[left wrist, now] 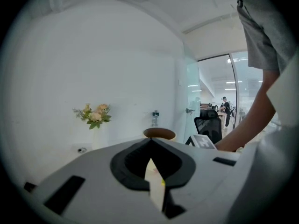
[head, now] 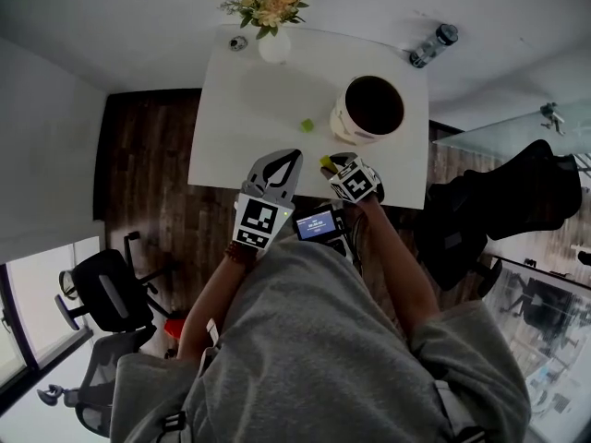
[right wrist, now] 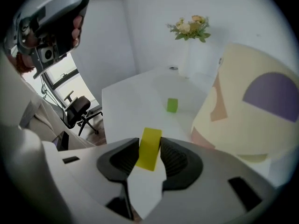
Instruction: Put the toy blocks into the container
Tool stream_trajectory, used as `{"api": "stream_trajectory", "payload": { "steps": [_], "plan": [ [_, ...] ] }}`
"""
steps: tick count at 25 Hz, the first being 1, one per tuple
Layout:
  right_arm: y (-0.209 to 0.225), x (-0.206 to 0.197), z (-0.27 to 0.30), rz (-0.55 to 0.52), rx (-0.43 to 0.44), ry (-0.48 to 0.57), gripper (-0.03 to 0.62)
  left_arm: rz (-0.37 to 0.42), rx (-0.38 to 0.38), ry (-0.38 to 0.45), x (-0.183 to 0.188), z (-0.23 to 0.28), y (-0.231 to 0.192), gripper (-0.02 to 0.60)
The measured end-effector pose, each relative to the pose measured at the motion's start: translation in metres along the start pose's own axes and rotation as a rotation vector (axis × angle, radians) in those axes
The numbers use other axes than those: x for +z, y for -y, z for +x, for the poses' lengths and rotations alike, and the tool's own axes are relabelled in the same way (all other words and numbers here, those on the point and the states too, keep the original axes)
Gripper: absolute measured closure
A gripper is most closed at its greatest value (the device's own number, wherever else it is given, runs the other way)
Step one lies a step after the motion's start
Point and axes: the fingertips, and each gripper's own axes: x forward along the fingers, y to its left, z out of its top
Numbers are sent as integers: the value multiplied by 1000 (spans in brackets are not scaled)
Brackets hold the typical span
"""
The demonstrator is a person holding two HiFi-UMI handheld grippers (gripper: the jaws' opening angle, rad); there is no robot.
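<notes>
Yellow plastic, by the look of it, is being gripped: a yellow block is being clamped between the two dark pads of the right hand-held gripper, which are pressing on its two flat sides. The block is being held with its long axis running along the jaws, its far end sticking out past the tips. It is being carried over the near edge of the white counter; whether it is fully clear of the surface cannot be told.

The container, a cream bucket with a dark inside and a purple patch on its wall, is standing just ahead and to the right of this hand-held gripper, near it but apart, with its open mouth facing up. The coming move is being judged to turn on this: the block is needing to be raised over the rim and carried rightward before being let go. Of the two, the right hand-held gripper is being held nearer the container.

The left hand-held gripper is being held closed on nothing, roughly level, beside the right one at the counter's near edge. A green block is lying on the counter beyond both, left of the container and apart from its wall.

The yellow block is showing as a plain, smooth, matte oblong with square edges. It is being judged rigid, light, and small enough for the wide mouth.
</notes>
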Motion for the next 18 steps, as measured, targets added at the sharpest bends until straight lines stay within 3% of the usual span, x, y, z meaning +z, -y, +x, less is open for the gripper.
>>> {"api": "stream_trajectory", "payload": {
  "steps": [12, 18],
  "plan": [
    [21, -17, -50, 24, -96, 62, 451, -11, -71, 54, 28, 41, 1, 575],
    [17, 18, -91, -36, -138, 162, 453, -66, -75, 51, 21, 43, 2, 575]
  ]
}}
